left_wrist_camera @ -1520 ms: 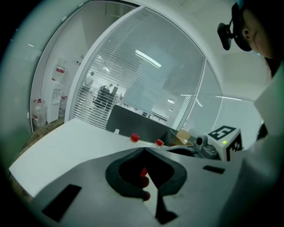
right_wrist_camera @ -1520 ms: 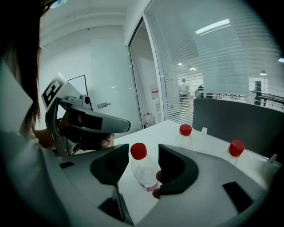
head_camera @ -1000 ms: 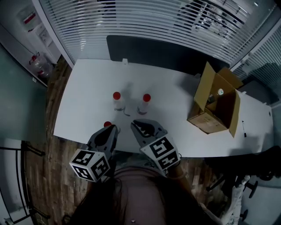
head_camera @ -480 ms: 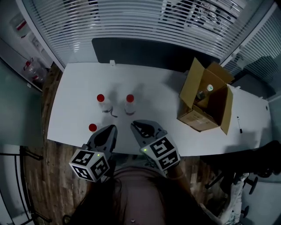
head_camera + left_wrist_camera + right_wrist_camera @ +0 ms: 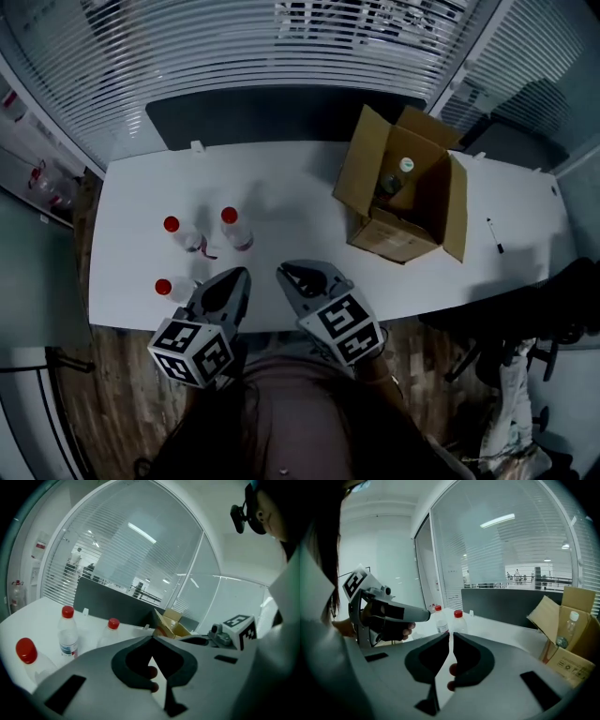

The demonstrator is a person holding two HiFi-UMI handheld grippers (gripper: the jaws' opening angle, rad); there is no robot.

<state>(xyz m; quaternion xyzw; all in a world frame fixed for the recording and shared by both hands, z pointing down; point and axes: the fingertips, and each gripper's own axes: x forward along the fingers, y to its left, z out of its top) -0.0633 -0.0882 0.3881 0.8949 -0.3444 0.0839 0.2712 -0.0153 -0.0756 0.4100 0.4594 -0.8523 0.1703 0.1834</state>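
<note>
Bottles — three; box — one

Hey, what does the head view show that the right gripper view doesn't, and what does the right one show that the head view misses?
Only the head view: a pen on the white table right of the cardboard box, the wooden floor, and the marker cube on the right gripper. Only the right gripper view: a hand gripping the left gripper, and a ceiling light. Both: the box with a bottle inside, and two red-capped bottles standing together.
</note>
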